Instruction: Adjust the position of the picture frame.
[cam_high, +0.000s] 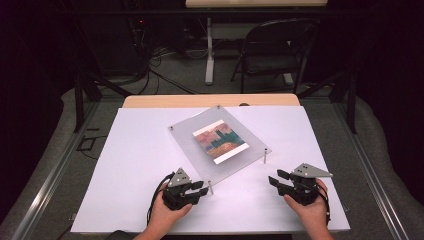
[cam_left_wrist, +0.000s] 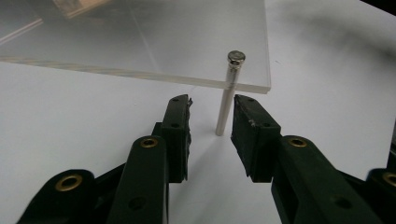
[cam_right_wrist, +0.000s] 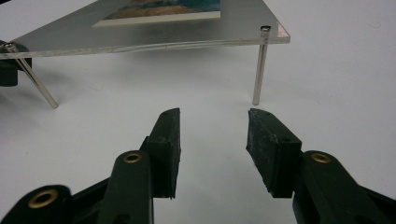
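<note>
Acrylic plate (cam_high: 200, 142) bearing picture card (cam_high: 220, 140), no legible writing; left gripper (cam_left_wrist: 211, 119) gaping around metal leg (cam_left_wrist: 227, 100) at twelve o'clock, untouched; right gripper (cam_right_wrist: 212, 140) gaping, empty

My left hand (cam_high: 167, 212) comes up from the near edge of the table, wrapped round the back of the left gripper (cam_high: 204, 188), whose black jaws point at the near corner leg (cam_left_wrist: 227, 95) of the clear stand. In the left gripper view the jaws stand apart on either side of that leg, neither pad touching it. My right hand (cam_high: 312, 205) holds the right gripper (cam_high: 273, 178) to the right of that same leg, well apart from it, pointing left and slightly away from me. Its jaws stand apart with nothing between them, the grey three-cornered plate uppermost
</note>
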